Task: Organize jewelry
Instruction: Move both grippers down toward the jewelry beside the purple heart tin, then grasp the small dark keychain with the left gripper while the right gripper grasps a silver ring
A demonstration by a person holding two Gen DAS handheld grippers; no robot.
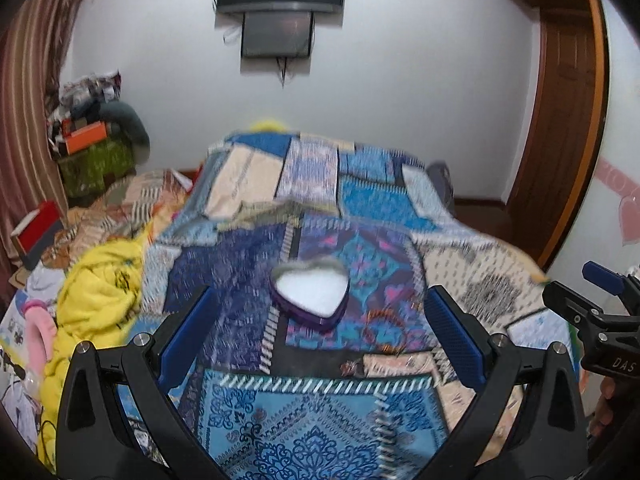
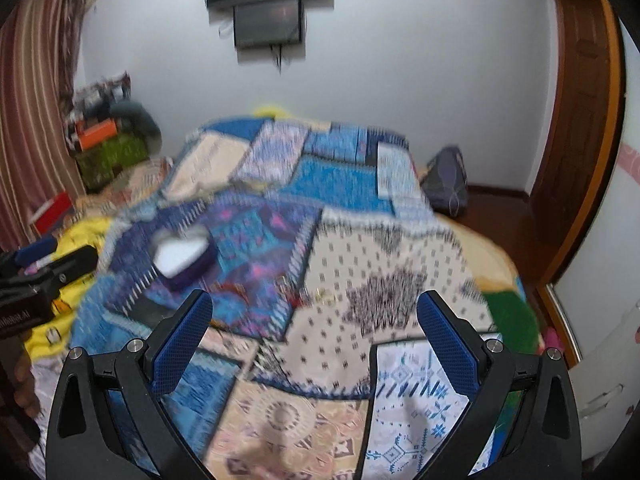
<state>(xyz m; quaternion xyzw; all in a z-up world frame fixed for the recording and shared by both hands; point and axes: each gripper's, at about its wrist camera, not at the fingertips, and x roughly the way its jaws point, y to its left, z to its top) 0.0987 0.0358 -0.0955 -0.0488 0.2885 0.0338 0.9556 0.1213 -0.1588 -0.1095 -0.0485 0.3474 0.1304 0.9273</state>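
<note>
Both grippers, left (image 1: 320, 336) and right (image 2: 314, 338), hung spread wide and empty above the quilt (image 1: 288, 432). Heart-shaped box (image 1: 309, 296): lidless, on quilt ahead of left gripper; judged light, rigid; I would grip its side walls. Bangles (image 1: 384, 332), blurred, beside it: judged thin, slippery.

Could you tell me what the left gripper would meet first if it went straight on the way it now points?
Probably the open heart-shaped box on the patchwork quilt, centred ahead of the left gripper; its open jaws are empty. Blur leaves depth uncertain.
</note>
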